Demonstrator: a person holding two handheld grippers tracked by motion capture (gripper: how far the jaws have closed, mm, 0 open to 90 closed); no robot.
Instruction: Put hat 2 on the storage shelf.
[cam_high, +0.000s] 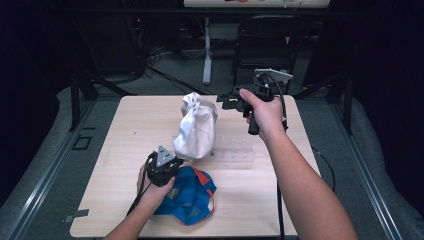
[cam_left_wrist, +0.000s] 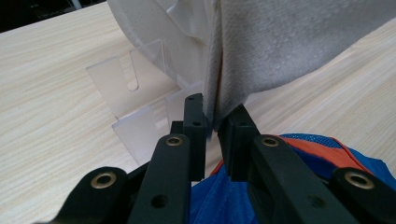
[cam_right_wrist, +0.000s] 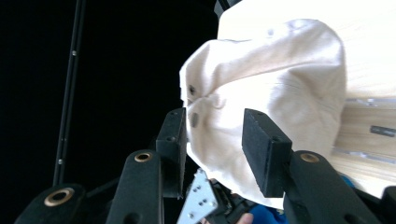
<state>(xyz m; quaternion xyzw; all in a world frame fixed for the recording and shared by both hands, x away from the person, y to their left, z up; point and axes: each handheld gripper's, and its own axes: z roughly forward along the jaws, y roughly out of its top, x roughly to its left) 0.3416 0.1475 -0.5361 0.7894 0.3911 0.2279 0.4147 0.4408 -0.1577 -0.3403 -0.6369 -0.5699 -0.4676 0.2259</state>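
A white cap (cam_high: 195, 127) stands draped over a clear plastic stand (cam_high: 232, 155) at mid-table. My left gripper (cam_high: 174, 157) is shut on the cap's lower edge; in the left gripper view the jaws (cam_left_wrist: 212, 121) pinch a fold of the white fabric (cam_left_wrist: 280, 42). At the cap's upper right side my right gripper (cam_high: 223, 103) hangs open. In the right gripper view its jaws (cam_right_wrist: 215, 135) frame the white cap (cam_right_wrist: 271, 79) without closing on it. A blue cap with orange trim (cam_high: 192, 195) lies under my left hand.
The clear stand (cam_left_wrist: 135, 93) has slotted upright panels just behind my left jaws. The blue cap (cam_left_wrist: 299, 154) sits directly below those jaws. A black chair (cam_high: 265, 45) and cables stand beyond the table's far edge. Bare wood (cam_high: 135, 125) lies left of the caps.
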